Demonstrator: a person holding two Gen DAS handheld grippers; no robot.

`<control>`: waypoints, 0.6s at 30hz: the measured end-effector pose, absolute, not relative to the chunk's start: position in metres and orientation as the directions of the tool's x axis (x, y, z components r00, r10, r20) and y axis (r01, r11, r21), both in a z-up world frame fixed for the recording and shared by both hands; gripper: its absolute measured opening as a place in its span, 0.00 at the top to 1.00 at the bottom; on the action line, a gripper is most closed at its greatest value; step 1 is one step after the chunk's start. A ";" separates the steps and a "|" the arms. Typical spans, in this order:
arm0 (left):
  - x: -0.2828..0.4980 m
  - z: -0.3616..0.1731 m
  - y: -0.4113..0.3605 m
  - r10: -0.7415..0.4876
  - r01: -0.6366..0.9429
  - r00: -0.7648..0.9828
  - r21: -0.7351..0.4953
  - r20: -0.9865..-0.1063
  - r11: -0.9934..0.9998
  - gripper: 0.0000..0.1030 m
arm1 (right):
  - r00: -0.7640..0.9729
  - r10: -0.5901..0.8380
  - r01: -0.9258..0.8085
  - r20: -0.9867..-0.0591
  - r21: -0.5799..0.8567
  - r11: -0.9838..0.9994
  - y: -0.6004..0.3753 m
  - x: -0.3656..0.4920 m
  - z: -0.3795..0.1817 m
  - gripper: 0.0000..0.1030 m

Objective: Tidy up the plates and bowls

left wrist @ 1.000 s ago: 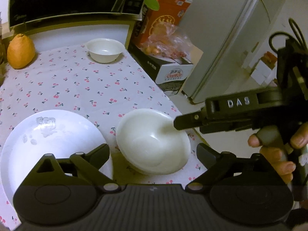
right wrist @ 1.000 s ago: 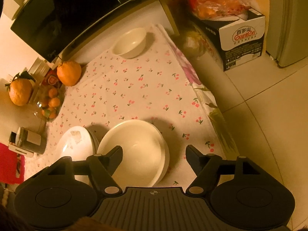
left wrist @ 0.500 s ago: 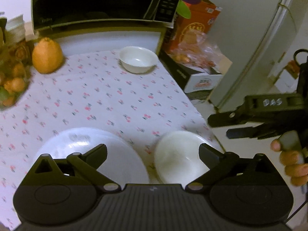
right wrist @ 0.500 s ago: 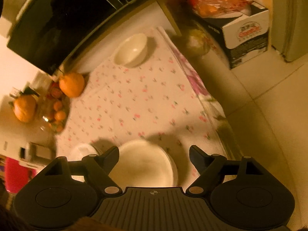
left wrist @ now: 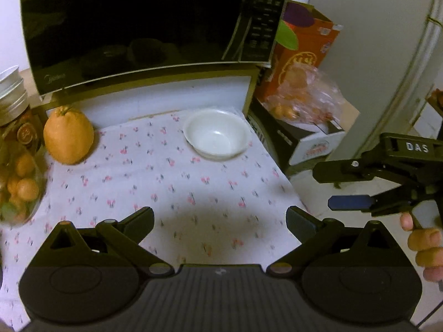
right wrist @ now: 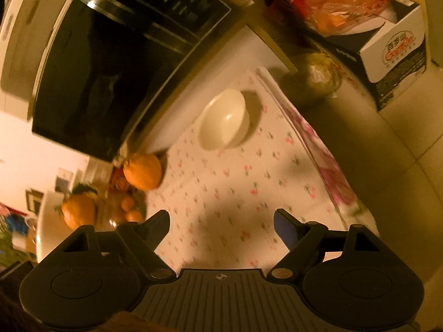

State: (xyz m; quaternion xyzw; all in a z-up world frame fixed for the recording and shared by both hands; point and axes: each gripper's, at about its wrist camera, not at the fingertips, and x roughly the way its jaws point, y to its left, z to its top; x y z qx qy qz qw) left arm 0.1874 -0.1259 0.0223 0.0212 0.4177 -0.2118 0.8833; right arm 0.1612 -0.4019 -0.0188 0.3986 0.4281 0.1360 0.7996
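Note:
A small white bowl (left wrist: 217,135) stands at the far right corner of the cherry-print tablecloth (left wrist: 155,177), in front of the microwave; it also shows in the right wrist view (right wrist: 223,119). My left gripper (left wrist: 220,218) is open and empty above the cloth, well short of the bowl. My right gripper (right wrist: 221,221) is open and empty over the cloth too; it appears in the left wrist view (left wrist: 332,186) off the table's right edge. The plate and the larger bowl are out of view.
A black microwave (left wrist: 133,25) stands behind the cloth. A large orange fruit (left wrist: 67,135) sits at the back left beside a jar of small oranges (left wrist: 16,171). Boxes and a bag of fruit (left wrist: 301,94) stand right of the table, with floor below.
Both grippers have lifted and moved forward toward the back of the table. The plate and the large bowl near the front edge have dropped out of both views; the small bowl looks closer.

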 end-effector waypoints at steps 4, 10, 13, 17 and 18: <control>0.220 0.014 -0.129 -0.352 0.354 0.563 -0.167 -0.748 0.920 0.01 | 0.608 0.592 0.125 -0.529 0.800 0.586 -0.405 0.187 -0.028 0.18; 0.269 -0.008 -0.129 -0.348 0.281 0.551 -0.224 -0.759 0.933 0.01 | 0.621 0.598 0.130 -0.507 0.819 0.559 -0.401 0.225 -0.043 0.18; 0.286 -0.018 -0.130 -0.362 0.264 0.550 -0.254 -0.753 0.930 0.03 | 0.629 0.604 0.126 -0.490 0.831 0.542 -0.400 0.240 -0.051 0.18; 0.303 -0.028 -0.130 -0.393 0.263 0.546 -0.295 -0.740 0.919 0.08 | 0.643 0.602 0.125 -0.474 0.840 0.528 -0.400 0.254 -0.060 0.19; 0.306 -0.031 -0.131 -0.404 0.264 0.541 -0.308 -0.737 0.914 0.11 | 0.644 0.602 0.128 -0.473 0.842 0.524 -0.400 0.257 -0.063 0.19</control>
